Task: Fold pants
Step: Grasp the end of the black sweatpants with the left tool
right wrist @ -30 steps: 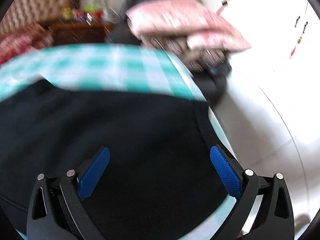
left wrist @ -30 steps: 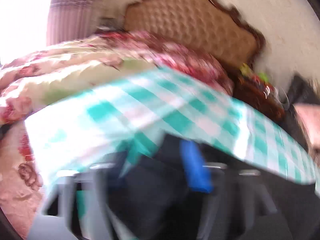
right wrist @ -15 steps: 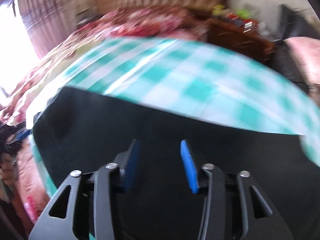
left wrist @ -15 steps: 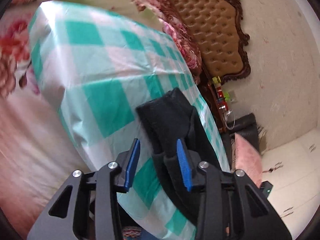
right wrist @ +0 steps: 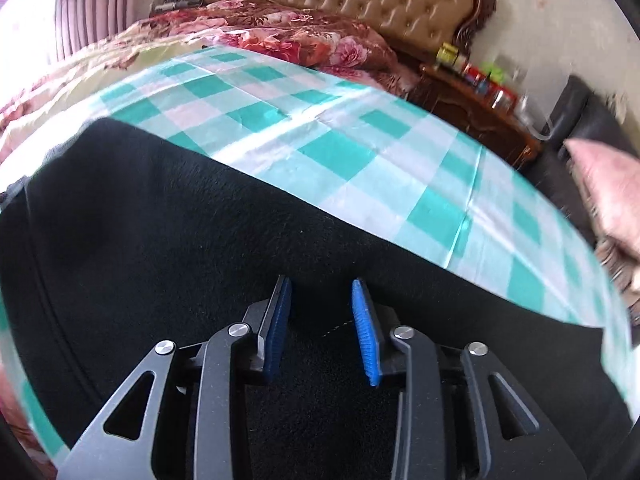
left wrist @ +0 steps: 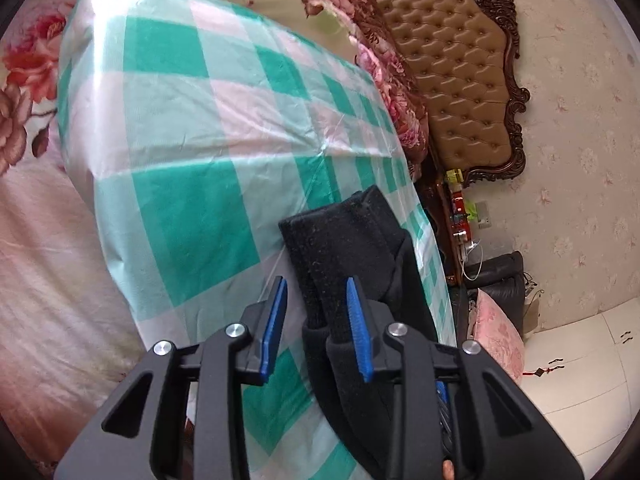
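Checked green-and-white sheet [left wrist: 192,128] covers the bed; our black pants [right wrist: 168,224] lie on it, soft, limp, light. Left gripper [left wrist: 316,320] jaws closing around a folded edge, right gripper [right wrist: 322,320] jaws opening above the cloth. We'd pinch hems.

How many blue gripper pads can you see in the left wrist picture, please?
2: one pad left of the black pants over the checked cloth, the other pad against the pants' folded edge.

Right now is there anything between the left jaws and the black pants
Nothing visible is in the way. The left gripper has a fold of the black pants already between its closing jaws, with only the checked cloth underneath.
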`<state>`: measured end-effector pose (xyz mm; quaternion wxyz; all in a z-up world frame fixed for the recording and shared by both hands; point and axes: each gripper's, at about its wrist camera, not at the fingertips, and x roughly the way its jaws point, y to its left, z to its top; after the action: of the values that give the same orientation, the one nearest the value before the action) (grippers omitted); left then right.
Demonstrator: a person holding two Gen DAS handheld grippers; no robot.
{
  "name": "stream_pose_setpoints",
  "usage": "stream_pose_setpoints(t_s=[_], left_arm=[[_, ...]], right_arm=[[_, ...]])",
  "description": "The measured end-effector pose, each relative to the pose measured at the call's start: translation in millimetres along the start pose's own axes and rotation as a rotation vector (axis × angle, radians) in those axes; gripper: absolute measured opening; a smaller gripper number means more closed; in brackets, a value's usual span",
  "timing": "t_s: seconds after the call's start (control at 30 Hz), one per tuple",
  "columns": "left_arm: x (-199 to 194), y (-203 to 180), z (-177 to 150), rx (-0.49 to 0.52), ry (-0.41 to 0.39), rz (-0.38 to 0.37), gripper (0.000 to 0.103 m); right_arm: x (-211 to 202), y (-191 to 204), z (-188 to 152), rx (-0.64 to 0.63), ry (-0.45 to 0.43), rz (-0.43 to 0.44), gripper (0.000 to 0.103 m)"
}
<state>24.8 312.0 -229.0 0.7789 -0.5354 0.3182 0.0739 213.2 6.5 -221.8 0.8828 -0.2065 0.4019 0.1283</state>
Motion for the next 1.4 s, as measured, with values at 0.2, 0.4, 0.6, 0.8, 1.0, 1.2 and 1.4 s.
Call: stream_pose_setpoints(t_s=[0.2,0.4,0.6,0.8,1.0,1.2,1.4], left_arm=[[17,-15,12,0.049,0.054,0.02,0.005],[-7,-86,12,0.344,-0.067,-0.004,0.005],[29,-24,19,0.134,0.028,0.054,0.019],[9,-9,17,0.036,0.032,0.02,0.033],[20,-2,7,-0.041,0.07,-0.009,0.04],[33,-1,10,-0.086,0.06,-0.007,0.03],[40,12,14,-0.131,0.054,-0.085,0.012]], right_arm=[[6,-18,1,0.095,0.016,-0.004,0.064],[4,-29,-3,0.16,-0.01,0.056,0.066],[4,-28,-2,0.162,-0.002,0.053,0.071],[6,-23,-2,0.138,0.005,0.03,0.073],[6,-24,-2,0.148,0.005,0.042,0.074],[6,-25,-3,0.154,0.008,0.053,0.074],[6,-27,-3,0.16,0.009,0.069,0.075]])
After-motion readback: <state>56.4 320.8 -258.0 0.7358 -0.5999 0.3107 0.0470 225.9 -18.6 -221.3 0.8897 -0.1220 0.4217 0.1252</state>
